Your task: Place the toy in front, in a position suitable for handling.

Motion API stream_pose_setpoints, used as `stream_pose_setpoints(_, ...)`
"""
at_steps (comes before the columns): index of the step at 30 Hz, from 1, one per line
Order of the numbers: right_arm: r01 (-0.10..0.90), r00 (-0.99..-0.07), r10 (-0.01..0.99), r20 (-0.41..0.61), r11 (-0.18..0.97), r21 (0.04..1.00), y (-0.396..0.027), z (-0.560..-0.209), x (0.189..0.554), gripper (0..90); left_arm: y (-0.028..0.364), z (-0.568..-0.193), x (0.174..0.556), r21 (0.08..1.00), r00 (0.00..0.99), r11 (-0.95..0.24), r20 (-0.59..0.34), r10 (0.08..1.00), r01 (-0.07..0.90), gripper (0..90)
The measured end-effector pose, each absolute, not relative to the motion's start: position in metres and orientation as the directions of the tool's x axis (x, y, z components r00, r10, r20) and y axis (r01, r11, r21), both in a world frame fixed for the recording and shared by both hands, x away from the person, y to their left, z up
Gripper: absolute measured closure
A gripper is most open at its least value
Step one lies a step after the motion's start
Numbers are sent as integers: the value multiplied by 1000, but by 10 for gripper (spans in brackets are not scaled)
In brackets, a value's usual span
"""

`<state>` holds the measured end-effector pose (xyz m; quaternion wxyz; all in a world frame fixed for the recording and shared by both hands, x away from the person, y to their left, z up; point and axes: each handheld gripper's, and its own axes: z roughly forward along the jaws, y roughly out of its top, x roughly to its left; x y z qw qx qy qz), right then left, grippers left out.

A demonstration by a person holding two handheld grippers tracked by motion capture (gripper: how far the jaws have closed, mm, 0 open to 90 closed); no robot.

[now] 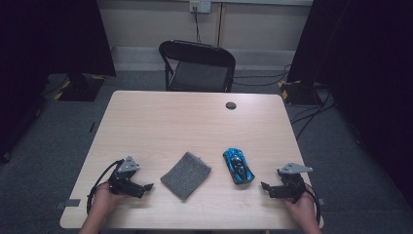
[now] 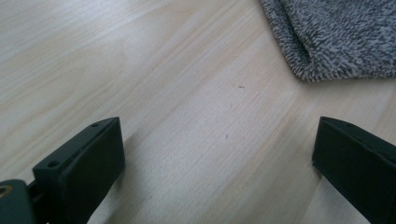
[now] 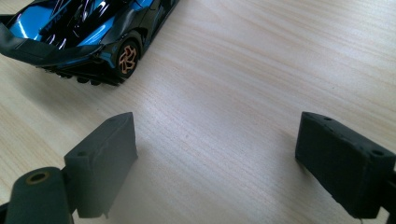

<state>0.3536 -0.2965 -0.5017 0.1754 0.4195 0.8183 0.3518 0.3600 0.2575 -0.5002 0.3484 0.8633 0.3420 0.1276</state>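
**Grey cloth and blue car wait between two open grippers**

Grey and fuzzy, the cloth [image 1: 186, 175] lies flat near the front of the table [image 1: 160, 117], turned cornerwise, with the car [image 1: 238, 165] just beside it on the right, apart from it. The left gripper [image 1: 146, 186] rests on the wood left of the cloth, the right gripper [image 1: 265, 186] right of the car. Both stand released, jaws wide, with only bare table between them.

I'd judge the car the risk: it sits on free wheels, so a jaw that nudges its tail before closing could send it rolling away. The cloth is limp; a pinch at one corner may simply drag or fold it.

From above the car is a small blue shape. The right gripper view brings out its copper rear wheel [image 3: 127, 58] and dark tail, off towards the left jaw rather than centred. The left gripper view shows the cloth's thick folded hem [image 2: 299, 56], ahead and towards the right jaw.
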Motion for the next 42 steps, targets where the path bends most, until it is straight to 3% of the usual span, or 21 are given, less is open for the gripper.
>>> stream_pose_setpoints(6,563,-586,810,8,400,723,-297,-502,354,120,252,-493,359,668,732,-546,3,682,506,166)
stream_pose_setpoints(22,564,-585,811,8,399,723,-297,-502,354,121,178,-455,356,690,774,-542,-41,632,479,171)
stream_pose_setpoints(30,564,-584,812,9,398,723,-297,-502,354,121,142,-455,365,679,780,-550,-54,623,486,196)
stream_pose_setpoints(34,564,-584,812,8,399,723,-297,-502,354,121,125,-461,371,660,778,-569,-38,627,491,306)
stream_pose_setpoints(42,568,-575,818,8,392,723,-297,-502,354,121,111,-478,381,619,746,-566,-48,665,544,298)
